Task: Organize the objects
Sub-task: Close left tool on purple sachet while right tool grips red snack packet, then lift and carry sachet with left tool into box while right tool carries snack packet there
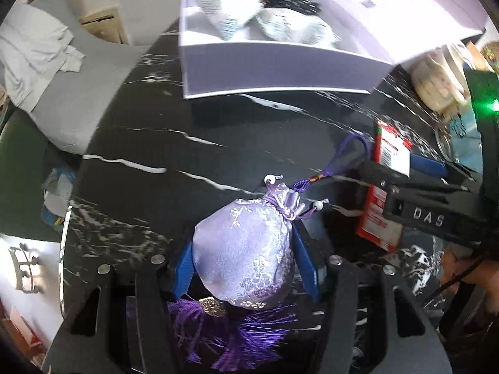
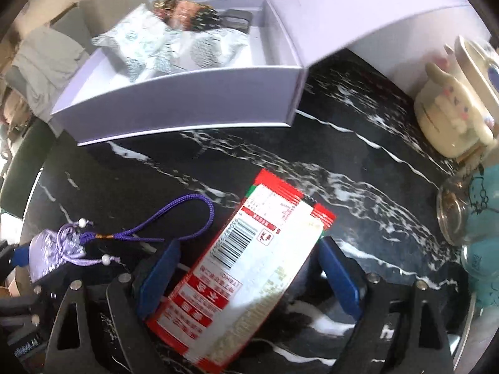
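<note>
My left gripper (image 1: 246, 268) is shut on a lilac brocade sachet pouch (image 1: 246, 249) with a purple tassel (image 1: 237, 333) and cord loop (image 1: 352, 152); the pouch also shows in the right wrist view (image 2: 53, 249). My right gripper (image 2: 246, 274) is shut on a red and white snack packet (image 2: 249, 274), held tilted above the black marble table (image 2: 218, 162); the packet shows in the left wrist view (image 1: 386, 187). An open lilac box (image 1: 274, 65) sits farther back, holding several white patterned packets (image 1: 227, 3); it also shows in the right wrist view (image 2: 187, 99).
The box lid (image 2: 358, 9) stands open at the right. A cream plush toy (image 2: 449, 115), a glass jar (image 2: 452, 212) and a teal figure (image 2: 483, 249) stand at the table's right edge. A grey couch with cloth (image 1: 46, 62) lies beyond the left edge.
</note>
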A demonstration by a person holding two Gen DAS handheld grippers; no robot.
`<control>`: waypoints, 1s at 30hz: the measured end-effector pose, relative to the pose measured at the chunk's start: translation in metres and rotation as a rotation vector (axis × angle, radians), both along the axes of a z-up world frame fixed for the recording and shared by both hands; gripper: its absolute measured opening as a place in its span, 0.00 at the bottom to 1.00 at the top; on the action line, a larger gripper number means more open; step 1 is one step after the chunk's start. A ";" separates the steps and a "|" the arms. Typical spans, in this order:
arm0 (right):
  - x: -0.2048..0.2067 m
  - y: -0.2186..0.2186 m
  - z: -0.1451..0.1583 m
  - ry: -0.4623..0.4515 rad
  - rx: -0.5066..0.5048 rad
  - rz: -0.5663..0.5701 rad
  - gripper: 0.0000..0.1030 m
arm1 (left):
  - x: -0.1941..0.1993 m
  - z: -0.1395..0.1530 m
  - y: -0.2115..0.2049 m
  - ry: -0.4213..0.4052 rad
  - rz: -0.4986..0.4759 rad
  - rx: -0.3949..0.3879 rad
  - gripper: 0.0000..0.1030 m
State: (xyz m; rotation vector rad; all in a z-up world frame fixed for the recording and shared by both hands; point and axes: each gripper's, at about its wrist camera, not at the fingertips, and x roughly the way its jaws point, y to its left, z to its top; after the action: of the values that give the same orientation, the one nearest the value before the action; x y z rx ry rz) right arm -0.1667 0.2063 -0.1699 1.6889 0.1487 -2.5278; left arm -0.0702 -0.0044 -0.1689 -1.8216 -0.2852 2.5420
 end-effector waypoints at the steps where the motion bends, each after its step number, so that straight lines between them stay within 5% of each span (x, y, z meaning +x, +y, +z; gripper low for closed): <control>1: 0.003 -0.003 0.002 0.018 -0.004 0.016 0.73 | 0.000 0.000 -0.004 0.003 0.004 -0.002 0.53; 2: 0.006 -0.006 0.004 0.033 -0.003 0.044 0.61 | 0.000 0.000 -0.006 0.006 0.007 -0.005 0.53; 9: 0.038 -0.026 0.006 0.059 -0.022 0.269 0.55 | -0.006 -0.001 -0.008 0.023 -0.014 -0.043 0.53; 26: 0.084 0.004 0.005 -0.023 0.002 0.178 0.65 | -0.018 -0.010 0.012 0.057 -0.039 -0.122 0.55; 30: 0.087 0.012 0.008 -0.031 0.004 0.157 0.52 | -0.017 -0.010 0.012 0.058 -0.037 -0.121 0.55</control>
State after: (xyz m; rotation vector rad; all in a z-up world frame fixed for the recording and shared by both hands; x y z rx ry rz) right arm -0.0798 0.2183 -0.1620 1.6469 0.2723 -2.3883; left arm -0.0875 0.0074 -0.1791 -1.7677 -0.0984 2.6351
